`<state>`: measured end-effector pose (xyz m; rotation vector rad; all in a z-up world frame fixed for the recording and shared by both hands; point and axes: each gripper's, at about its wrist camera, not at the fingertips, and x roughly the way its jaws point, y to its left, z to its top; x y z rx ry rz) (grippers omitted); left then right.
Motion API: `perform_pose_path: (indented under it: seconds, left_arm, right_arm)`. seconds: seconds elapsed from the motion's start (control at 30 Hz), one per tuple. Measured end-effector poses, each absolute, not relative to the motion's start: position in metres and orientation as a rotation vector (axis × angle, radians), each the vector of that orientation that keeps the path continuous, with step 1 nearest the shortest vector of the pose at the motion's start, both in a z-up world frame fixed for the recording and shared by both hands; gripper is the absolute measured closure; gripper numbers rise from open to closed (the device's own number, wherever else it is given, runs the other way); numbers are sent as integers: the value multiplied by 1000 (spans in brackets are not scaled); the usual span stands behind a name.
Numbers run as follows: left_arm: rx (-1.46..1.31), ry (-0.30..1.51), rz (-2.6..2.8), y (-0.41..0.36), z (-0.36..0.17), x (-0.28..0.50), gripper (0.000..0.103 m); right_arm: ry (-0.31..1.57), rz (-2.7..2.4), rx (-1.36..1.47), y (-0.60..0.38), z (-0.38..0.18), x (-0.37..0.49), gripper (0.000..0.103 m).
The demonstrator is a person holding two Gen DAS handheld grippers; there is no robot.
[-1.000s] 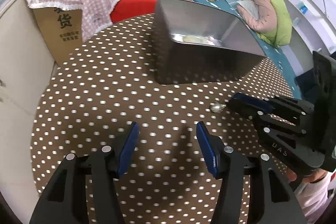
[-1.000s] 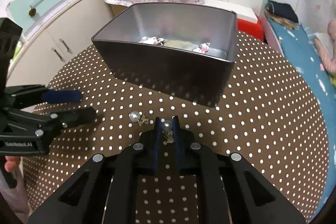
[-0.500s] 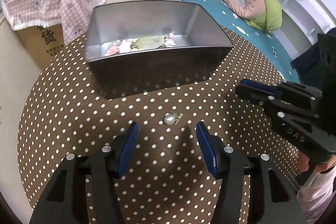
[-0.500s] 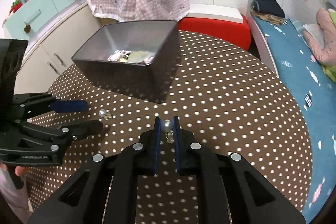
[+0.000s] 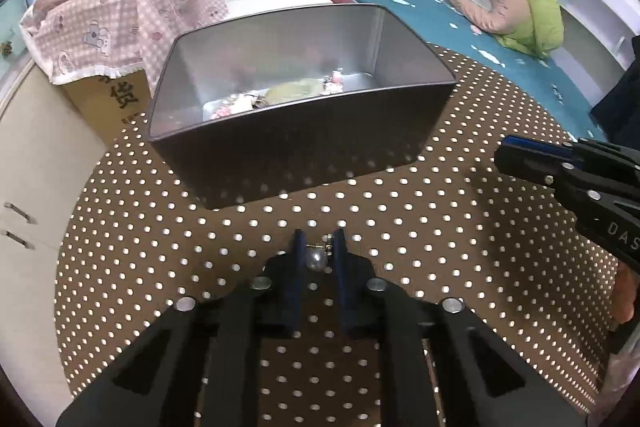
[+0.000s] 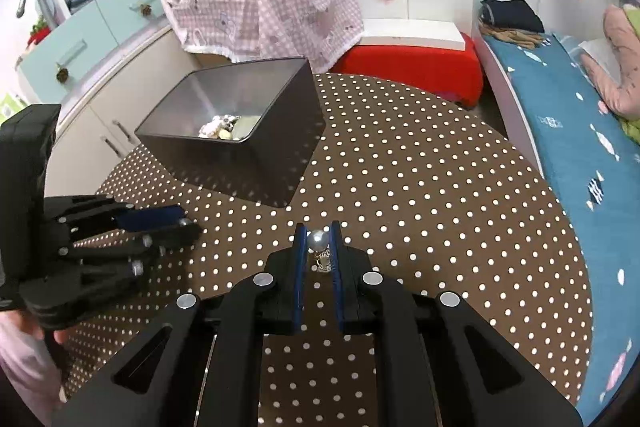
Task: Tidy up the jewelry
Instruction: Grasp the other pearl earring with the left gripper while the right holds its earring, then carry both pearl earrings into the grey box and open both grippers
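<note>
A grey metal box with several jewelry pieces inside stands on the brown dotted round table; it also shows in the right wrist view. My left gripper is shut on a pearl earring just above the table, in front of the box. My right gripper is shut on another pearl earring, held above the table right of the box. The right gripper shows in the left wrist view; the left gripper shows in the right wrist view.
A pink checked cloth over a cardboard box stands behind the table. A red stool with a white top is at the back. A bed with a blue sheet runs along the right. Cabinets line the left.
My left gripper has closed on the pearl earring that lay on the table. My right gripper has moved back and right, away from the box, still holding its earring.
</note>
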<state>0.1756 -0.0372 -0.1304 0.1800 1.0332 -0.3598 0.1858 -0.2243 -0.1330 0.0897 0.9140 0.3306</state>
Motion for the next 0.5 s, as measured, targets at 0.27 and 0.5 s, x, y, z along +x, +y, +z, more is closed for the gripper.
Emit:
perform_pose_path:
  seconds: [0.27,0.5]
  left_arm:
    - [198,1044,-355,-44,-128,175,92]
    - [178,1021,-365,-36,-120,169,92]
  right_arm:
    - [910,329,104,-226,-133,185,91]
    - [901,322,92,-225,-125,180,91]
